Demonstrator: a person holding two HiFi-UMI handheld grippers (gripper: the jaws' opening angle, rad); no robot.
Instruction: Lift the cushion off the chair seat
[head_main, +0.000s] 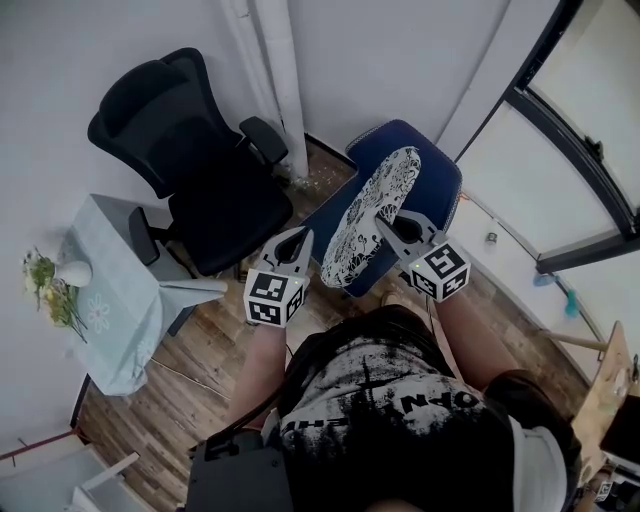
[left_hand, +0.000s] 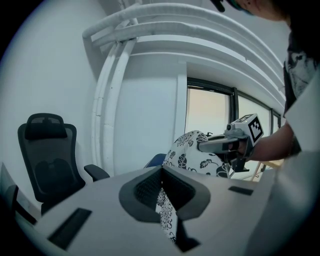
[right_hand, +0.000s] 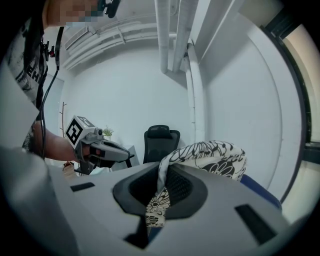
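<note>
A white cushion (head_main: 368, 215) with a black flower print hangs tilted on edge above the blue chair seat (head_main: 432, 168), held between both grippers. My left gripper (head_main: 303, 238) is shut on the cushion's near left edge; the printed fabric (left_hand: 166, 215) runs between its jaws. On the right edge, my right gripper (head_main: 384, 222) is shut on a pinched fold of the fabric (right_hand: 156, 202). In the left gripper view the cushion (left_hand: 192, 152) bulges ahead, with the right gripper (left_hand: 220, 145) beyond it. The right gripper view shows the cushion (right_hand: 212, 156) and the left gripper (right_hand: 107, 152).
A black office chair (head_main: 190, 150) stands left of the blue chair, next to white pipes (head_main: 280, 80) in the corner. A small table with a pale cloth (head_main: 115, 310) and a vase of flowers (head_main: 55, 280) is at the left. Large windows (head_main: 560, 130) line the right wall.
</note>
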